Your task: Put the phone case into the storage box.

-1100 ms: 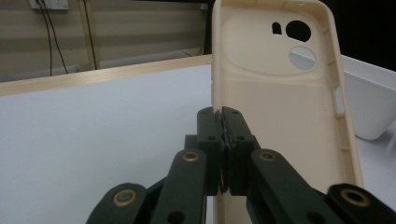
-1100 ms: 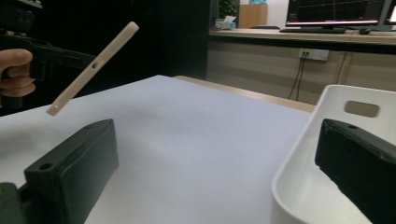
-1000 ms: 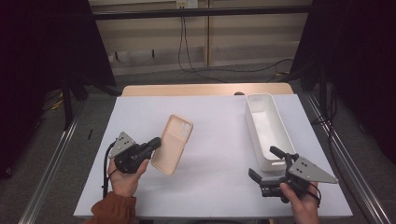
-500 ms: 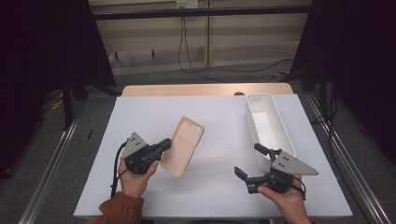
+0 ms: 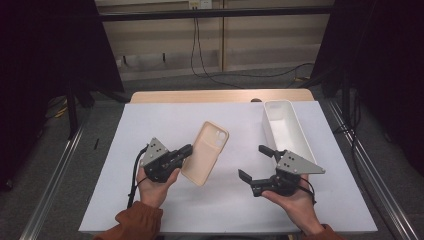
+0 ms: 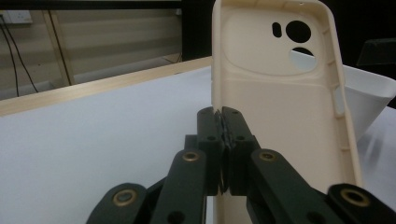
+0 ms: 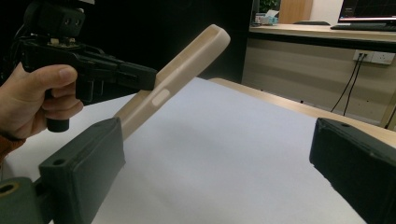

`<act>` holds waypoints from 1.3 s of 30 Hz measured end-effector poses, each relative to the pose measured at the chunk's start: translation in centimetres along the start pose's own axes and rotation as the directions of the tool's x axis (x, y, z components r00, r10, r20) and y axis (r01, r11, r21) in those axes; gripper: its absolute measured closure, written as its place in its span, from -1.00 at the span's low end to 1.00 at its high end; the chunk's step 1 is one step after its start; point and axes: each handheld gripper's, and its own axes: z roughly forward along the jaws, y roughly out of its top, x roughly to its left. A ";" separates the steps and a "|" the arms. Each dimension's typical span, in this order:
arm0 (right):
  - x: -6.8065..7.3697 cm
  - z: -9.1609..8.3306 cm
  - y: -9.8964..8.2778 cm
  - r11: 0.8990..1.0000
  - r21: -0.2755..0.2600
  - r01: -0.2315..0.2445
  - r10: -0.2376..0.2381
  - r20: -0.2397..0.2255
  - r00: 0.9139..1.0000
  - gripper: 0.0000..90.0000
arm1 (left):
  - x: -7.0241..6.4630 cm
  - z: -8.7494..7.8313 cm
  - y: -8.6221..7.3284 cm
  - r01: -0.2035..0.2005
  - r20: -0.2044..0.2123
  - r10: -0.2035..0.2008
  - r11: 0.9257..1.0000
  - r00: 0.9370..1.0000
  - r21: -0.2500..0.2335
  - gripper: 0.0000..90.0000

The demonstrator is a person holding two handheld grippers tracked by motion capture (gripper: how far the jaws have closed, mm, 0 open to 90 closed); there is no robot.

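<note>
Left hand-held gripper (image 5: 186, 150) is pinched on the side wall of the beige phone case (image 5: 206, 151), holding it tilted over the desk (image 5: 150, 125). Right hand-held gripper (image 5: 255, 162) is wide open nearby; I'd grab the free edge squarely before letting go.

Phone case (image 5: 206, 152): cream, matt, smooth plastic, soft-looking. Bin (image 5: 287, 127) right of the case: white, smooth plastic with faint sheen. Table cover (image 5: 150, 120) beneath the case: white, matt, paper-like sheet. Left gripper (image 5: 187, 149): black matt plastic, brass-coloured rivets.
</note>
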 end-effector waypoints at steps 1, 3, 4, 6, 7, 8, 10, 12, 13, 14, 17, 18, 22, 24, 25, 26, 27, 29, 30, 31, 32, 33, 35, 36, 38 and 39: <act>0.0 0.2 0.0 1.000 0.000 0.001 -0.001 -0.006 1.000 -0.91 | -0.2 0.1 -0.1 -0.006 0.000 0.006 1.000 1.000 0.000 0.94; -0.1 0.6 0.0 1.000 0.002 -0.001 0.001 -0.011 1.000 -0.88 | -0.4 0.2 -0.2 -0.008 0.002 0.008 1.000 1.000 0.005 0.94; -0.1 0.8 0.0 1.000 0.007 0.000 0.000 -0.013 1.000 -0.86 | -0.4 0.2 -0.2 -0.009 0.004 0.009 1.000 1.000 0.002 0.94; 0.0 1.2 0.1 1.000 0.013 0.006 -0.006 -0.017 1.000 -0.85 | -0.5 0.4 -0.3 -0.007 0.009 0.007 1.000 1.000 -0.001 0.94; 0.1 1.3 0.1 1.000 0.015 0.003 -0.003 -0.019 1.000 -0.82 | -0.5 0.4 -0.3 -0.009 0.008 0.009 1.000 1.000 0.004 0.94; 0.1 1.5 0.1 1.000 0.014 0.001 0.000 -0.022 1.000 -0.80 | -0.6 0.5 -0.4 -0.006 0.013 0.005 1.000 1.000 0.006 0.94; 0.1 1.8 0.3 1.000 0.017 0.006 -0.006 -0.025 1.000 -0.78 | -0.6 0.7 -0.4 -0.002 0.018 0.002 1.000 1.000 0.005 0.94; 0.1 2.1 0.5 1.000 0.019 0.008 -0.007 -0.034 0.999 -0.72 | -0.7 0.7 -0.4 -0.001 0.021 0.000 1.000 1.000 0.003 0.94; 0.1 2.2 0.6 1.000 0.018 0.007 -0.006 -0.031 0.999 -0.71 | -0.6 0.8 -0.4 -0.004 0.026 0.004 1.000 1.000 0.006 0.94; 0.1 2.4 0.7 1.000 0.022 0.011 -0.010 -0.028 1.000 -0.69 | -0.7 0.8 -0.4 -0.002 0.024 0.002 1.000 1.000 0.006 0.94; 0.1 2.8 0.9 1.000 0.025 0.015 -0.014 -0.041 0.999 -0.61 | -0.6 0.9 -0.4 -0.003 0.023 0.003 1.000 1.000 0.008 0.94; 0.1 3.0 1.0 0.999 0.028 0.021 -0.020 -0.041 0.999 -0.59 | -0.6 0.9 -0.4 -0.003 0.026 0.003 1.000 1.000 0.009 0.94; 0.1 3.6 1.3 0.999 0.031 0.012 -0.011 -0.047 0.999 -0.50 | -0.8 0.9 -0.4 -0.002 0.028 0.002 1.000 1.000 0.007 0.94; 0.0 3.9 1.4 0.999 0.034 0.011 -0.010 -0.050 0.999 -0.46 | -0.7 0.9 -0.4 -0.001 0.030 0.000 1.000 1.000 0.014 0.94; 0.0 4.0 1.4 0.999 0.036 0.012 -0.010 -0.050 0.999 -0.46 | -0.8 0.9 -0.4 -0.002 0.029 0.002 1.000 1.000 0.013 0.94; 0.0 4.2 1.4 0.999 0.038 0.008 -0.006 -0.052 0.999 -0.44 | -0.8 1.0 -0.5 -0.006 0.030 0.006 1.000 1.000 0.015 0.94; 0.0 4.3 1.4 0.999 0.041 0.006 -0.004 -0.053 0.999 -0.43 | -0.8 1.0 -0.5 -0.008 0.031 0.008 1.000 0.999 0.017 0.94; 0.0 4.5 1.4 0.999 0.046 0.001 0.002 -0.059 0.998 -0.40 | -0.9 1.1 -0.5 -0.006 0.032 0.006 1.000 0.999 0.014 0.94; -0.1 4.6 1.4 0.999 0.049 0.002 0.001 -0.062 0.998 -0.39 | -0.9 1.1 -0.5 -0.011 0.032 0.010 1.000 0.999 0.017 0.94; -0.1 4.7 1.4 0.999 0.053 0.001 0.003 -0.064 0.998 -0.37 | -0.9 1.1 -0.5 -0.010 0.033 0.010 1.000 0.999 0.017 0.94; 0.0 4.8 1.4 0.999 0.054 -0.003 0.006 -0.064 0.998 -0.33 | -1.0 1.1 -0.5 -0.008 0.031 0.007 1.000 1.000 0.016 0.94; 0.0 4.9 1.3 0.999 0.054 -0.004 0.008 -0.071 0.997 -0.32 | -1.0 1.1 -0.5 -0.015 0.034 0.015 1.000 0.999 0.018 0.94; 0.0 5.1 1.3 0.998 0.059 -0.004 0.009 -0.075 0.997 -0.23 | -1.1 1.1 -0.5 -0.017 0.033 0.017 1.000 0.999 0.018 0.94; 0.0 5.1 1.2 0.998 0.058 -0.005 0.010 -0.079 0.997 -0.19 | -1.1 1.1 -0.5 -0.017 0.034 0.016 1.000 0.999 0.019 0.94; 0.0 5.2 1.2 0.998 0.062 -0.007 0.012 -0.082 0.997 -0.09 | -1.1 1.1 -0.6 -0.020 0.033 0.020 1.000 0.999 0.016 0.94; 0.0 5.2 1.2 0.998 0.060 -0.009 0.014 -0.085 0.996 -0.03 | -1.0 1.1 -0.6 -0.020 0.034 0.020 1.000 0.999 0.018 0.94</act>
